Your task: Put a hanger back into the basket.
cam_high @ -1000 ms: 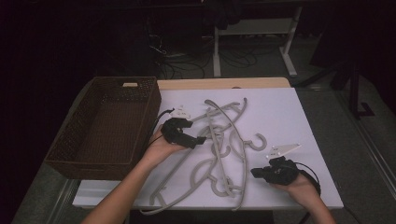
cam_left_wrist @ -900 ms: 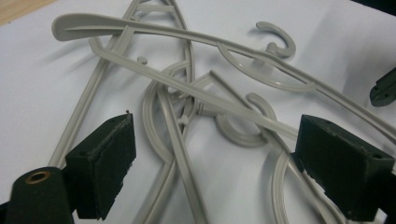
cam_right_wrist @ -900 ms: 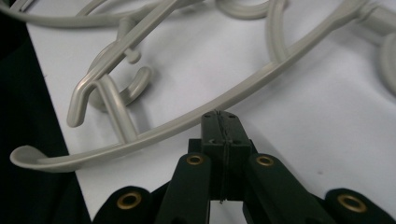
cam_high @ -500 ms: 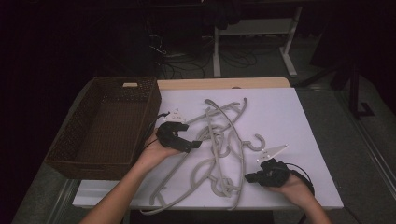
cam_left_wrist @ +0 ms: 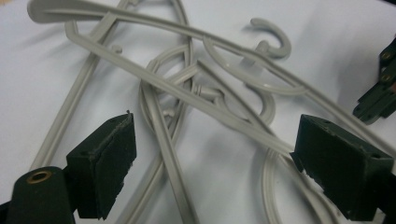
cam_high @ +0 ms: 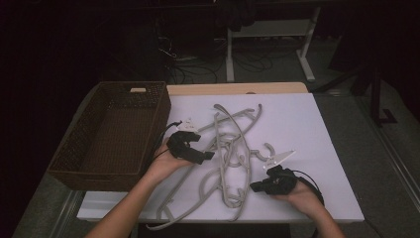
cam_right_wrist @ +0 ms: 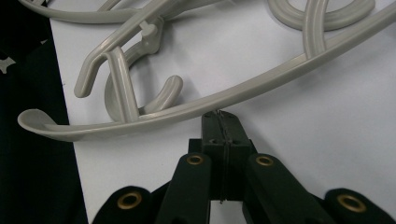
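Note:
A tangle of several grey plastic hangers (cam_high: 233, 144) lies on the white tabletop (cam_high: 297, 124). My left gripper (cam_high: 205, 156) hovers at the pile's left side, pointing right. In the left gripper view it (cam_left_wrist: 219, 154) stands open, with hanger arms (cam_left_wrist: 187, 93) on the table beyond the wide gap between its pads and nothing gripped. My right gripper (cam_high: 255, 187) is at the pile's near right end. In the right gripper view it (cam_right_wrist: 220, 122) is shut on nothing, its tips against the edge of a curved hanger arm (cam_right_wrist: 261, 91).
A dark wicker basket (cam_high: 74, 171) stands at the table's left, right beside my left hand. The table's near edge (cam_right_wrist: 70, 154) runs close to the right gripper, with dark floor past it. Bare white surface lies at the back right.
My right hand has slid left toward the hanger pile, bringing its shut tips up to a hanger arm. The left hand has stayed put.

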Available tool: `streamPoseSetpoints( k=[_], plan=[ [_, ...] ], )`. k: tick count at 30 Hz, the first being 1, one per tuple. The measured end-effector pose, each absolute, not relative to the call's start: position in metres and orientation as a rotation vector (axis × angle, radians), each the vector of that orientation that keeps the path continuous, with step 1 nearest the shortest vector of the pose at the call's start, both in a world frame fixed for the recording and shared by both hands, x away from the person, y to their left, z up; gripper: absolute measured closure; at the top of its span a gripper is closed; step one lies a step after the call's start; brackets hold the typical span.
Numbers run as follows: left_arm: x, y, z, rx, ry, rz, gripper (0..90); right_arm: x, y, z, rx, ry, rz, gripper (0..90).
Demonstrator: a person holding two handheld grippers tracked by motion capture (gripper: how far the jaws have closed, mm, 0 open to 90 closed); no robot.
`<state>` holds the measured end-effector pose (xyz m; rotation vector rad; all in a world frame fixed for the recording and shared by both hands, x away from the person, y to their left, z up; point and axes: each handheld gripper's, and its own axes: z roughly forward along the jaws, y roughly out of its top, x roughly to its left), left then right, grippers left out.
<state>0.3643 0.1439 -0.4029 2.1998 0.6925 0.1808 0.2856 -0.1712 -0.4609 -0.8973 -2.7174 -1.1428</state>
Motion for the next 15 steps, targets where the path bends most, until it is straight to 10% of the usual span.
streamPoseSetpoints(
  k=[8, 15],
  plan=[
    [0.356, 0.131, -0.407, 2.226, 0.666, 0.127, 15.0, 0.285, -0.178, -0.456, -0.960, -2.694, -1.213, 75.8],
    [0.352, 0.106, -0.429, 2.264, 0.724, 0.097, 17.2, 0.285, -0.184, -0.453, -1.068, -2.681, -1.270, 46.2]
  ],
)
